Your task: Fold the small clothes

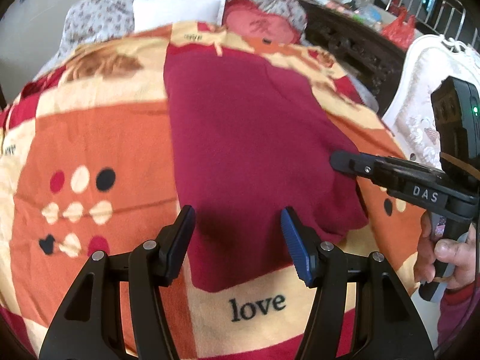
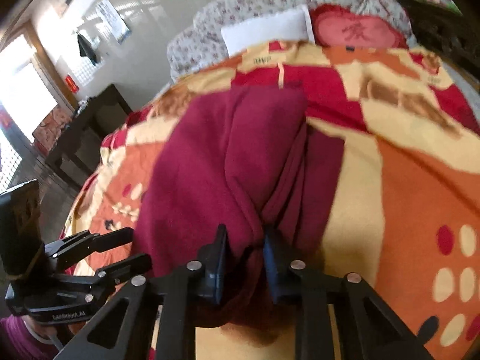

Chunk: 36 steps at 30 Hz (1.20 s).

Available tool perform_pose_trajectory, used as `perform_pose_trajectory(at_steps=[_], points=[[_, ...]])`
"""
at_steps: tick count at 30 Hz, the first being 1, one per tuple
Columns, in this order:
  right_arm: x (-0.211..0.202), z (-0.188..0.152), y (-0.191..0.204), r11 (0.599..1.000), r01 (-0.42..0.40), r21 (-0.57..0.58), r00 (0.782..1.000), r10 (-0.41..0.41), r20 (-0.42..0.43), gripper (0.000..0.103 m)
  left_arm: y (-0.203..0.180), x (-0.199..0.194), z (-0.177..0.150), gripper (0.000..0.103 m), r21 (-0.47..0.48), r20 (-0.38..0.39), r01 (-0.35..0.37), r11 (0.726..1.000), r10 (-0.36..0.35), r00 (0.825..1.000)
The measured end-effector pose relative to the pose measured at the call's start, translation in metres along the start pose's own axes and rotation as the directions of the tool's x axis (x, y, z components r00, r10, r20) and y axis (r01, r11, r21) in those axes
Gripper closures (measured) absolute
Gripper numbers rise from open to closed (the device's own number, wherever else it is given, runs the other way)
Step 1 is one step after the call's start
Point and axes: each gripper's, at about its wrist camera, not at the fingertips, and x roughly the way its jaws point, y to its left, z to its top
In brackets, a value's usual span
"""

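A dark red garment [image 1: 240,126] lies flat on the orange, cream and red patterned blanket [image 1: 99,138]. My left gripper [image 1: 237,219] is open just above the garment's near part, with nothing between its fingers. My right gripper [image 2: 244,240] is shut on a bunched fold of the garment [image 2: 216,156] at its right edge, and the cloth is gathered into ridges there. In the left wrist view the right gripper [image 1: 336,159] comes in from the right and touches the garment's right edge. In the right wrist view the left gripper [image 2: 132,249] shows open at the left.
A white pillow [image 1: 177,9], a red cushion [image 1: 255,25] and a floral quilt [image 1: 99,9] lie at the head of the bed. A dark carved cabinet [image 1: 354,42] and a white chair [image 1: 420,105] stand to the right. A dark table [image 2: 87,132] stands to the left.
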Motion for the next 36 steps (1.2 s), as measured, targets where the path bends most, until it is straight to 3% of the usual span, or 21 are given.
perform_pose_trajectory(at_steps=[3, 6, 12, 16, 21, 24, 29, 36], points=[[0.008, -0.007, -0.007, 0.999, 0.046, 0.005, 0.998, -0.046, -0.039, 0.083, 0.0, 0.009, 0.001, 0.044, -0.009, -0.014, -0.004, 1.0, 0.004, 1.0], [0.026, -0.019, -0.02, 0.998, 0.045, 0.046, 0.996, -0.041, -0.079, 0.083, 0.004, 0.028, -0.004, 0.044, -0.044, -0.065, -0.012, 0.999, 0.009, 0.998], [-0.005, -0.007, -0.022, 0.995, -0.002, 0.104, 1.0, 0.005, -0.03, 0.081, 0.005, 0.019, 0.001, 0.044, -0.046, -0.038, -0.012, 0.999, 0.01, 0.999], [-0.019, 0.019, -0.003, 0.998, -0.017, 0.063, 0.998, 0.014, 0.058, 0.08, 0.004, 0.016, 0.012, 0.044, -0.052, 0.006, -0.032, 0.998, 0.033, 0.999], [0.02, 0.05, 0.009, 1.0, 0.008, 0.029, 0.998, -0.01, 0.058, 0.08, 0.002, 0.027, 0.019, 0.044, -0.045, -0.006, -0.063, 0.997, 0.063, 0.998], [0.053, 0.062, -0.01, 0.995, 0.078, 0.069, 0.997, -0.08, 0.024, 0.081, 0.001, 0.032, 0.019, 0.044, -0.035, -0.004, -0.077, 0.996, 0.077, 0.997], [0.074, 0.073, -0.04, 0.988, 0.06, 0.141, 0.997, -0.066, 0.037, 0.087, 0.002, 0.036, 0.019, 0.041, -0.032, -0.005, -0.083, 0.996, 0.083, 0.997], [0.041, 0.065, -0.014, 0.996, 0.052, 0.069, 0.999, -0.051, -0.005, 0.083, 0.005, 0.039, 0.015, 0.04, -0.045, -0.006, -0.089, 0.995, 0.089, 0.996]])
